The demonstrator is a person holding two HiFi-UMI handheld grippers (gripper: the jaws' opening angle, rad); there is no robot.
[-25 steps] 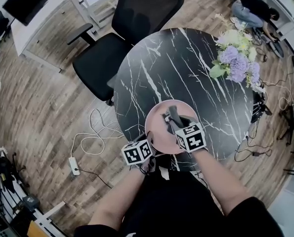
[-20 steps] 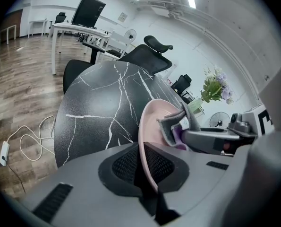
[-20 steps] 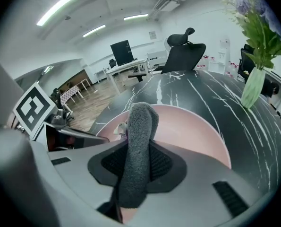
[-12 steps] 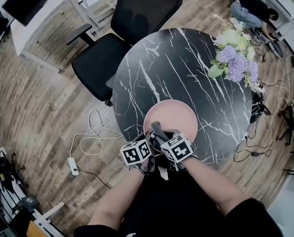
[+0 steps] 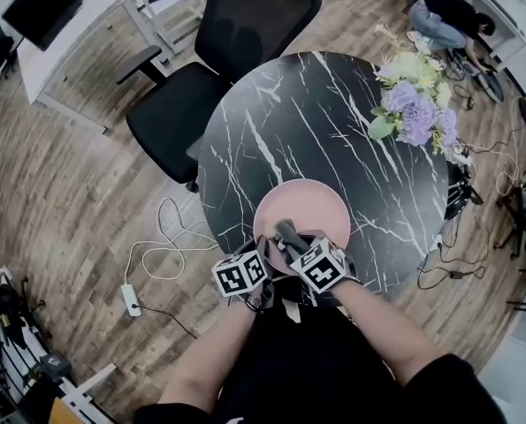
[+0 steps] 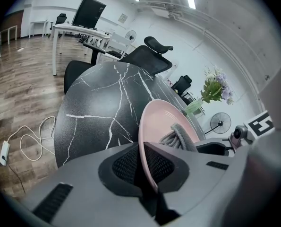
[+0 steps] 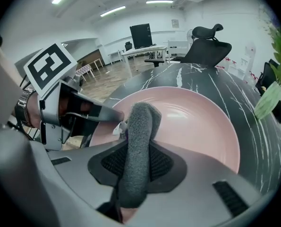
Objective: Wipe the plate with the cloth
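At the near edge of the round black marble table (image 5: 333, 122) sits the one pink plate (image 5: 302, 203). My left gripper (image 5: 264, 253) is clamped on its near-left rim, one pad above and one below. In the head view both marker cubes cover that rim, so I cannot tell whether it is lifted off the table.

The single grey cloth (image 7: 138, 141), rolled into a thick wad, is pinched between the pads of my right gripper (image 7: 134, 157). Its free end bulges out over the plate's bowl. From above only a short dark stub of it shows, just past the right gripper's tip. Whether it presses on the plate there is hidden. In the left gripper view the cloth (image 6: 180, 135) lies beyond the plate's rim, and the right gripper is cut off at the picture's edge.

Farther out, one bunch of purple and cream flowers (image 5: 417, 104) stands at the table's far right; what holds it is hard to make out. One black office chair (image 5: 236, 42) stands at the table's far side. On the wooden floor (image 5: 59, 201) lies one white power strip (image 5: 132, 297) with a looped cable.
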